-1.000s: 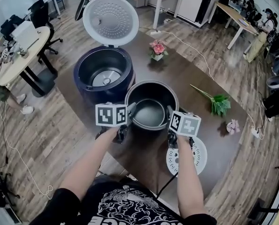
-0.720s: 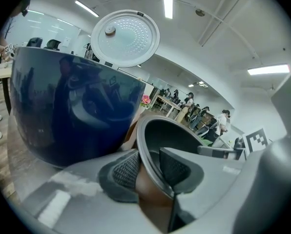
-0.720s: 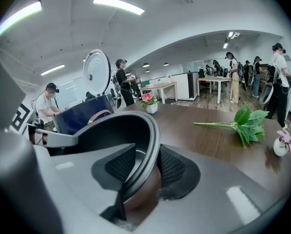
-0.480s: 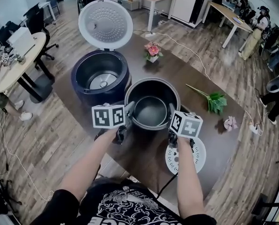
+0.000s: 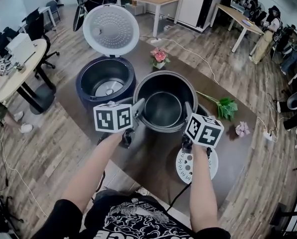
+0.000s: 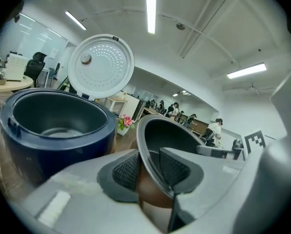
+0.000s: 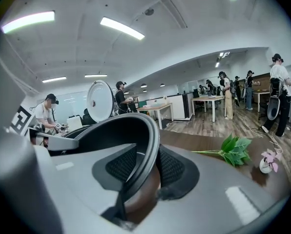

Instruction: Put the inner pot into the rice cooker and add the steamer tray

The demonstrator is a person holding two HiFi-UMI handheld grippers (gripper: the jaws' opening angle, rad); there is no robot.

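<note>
Beside the rice cooker (image 5: pixel 87 96), inner pot (image 5: pixel 149 90), left gripper (image 6: pixel 150 168) just closed on its rim, right gripper (image 7: pixel 146 167) pinching opposite rim

Overhead and rim-close, shared inner pot (image 5: pixel 164 108)

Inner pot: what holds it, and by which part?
Both grippers hold the inner pot by its rim: left gripper on the left side, its jaws having just closed tighter, right gripper on the right side.

Table (image 5: pixel 156 156) with rice cooker (image 5: pixel 86 96), steamer tray (image 5: pixel 184 167)
</note>
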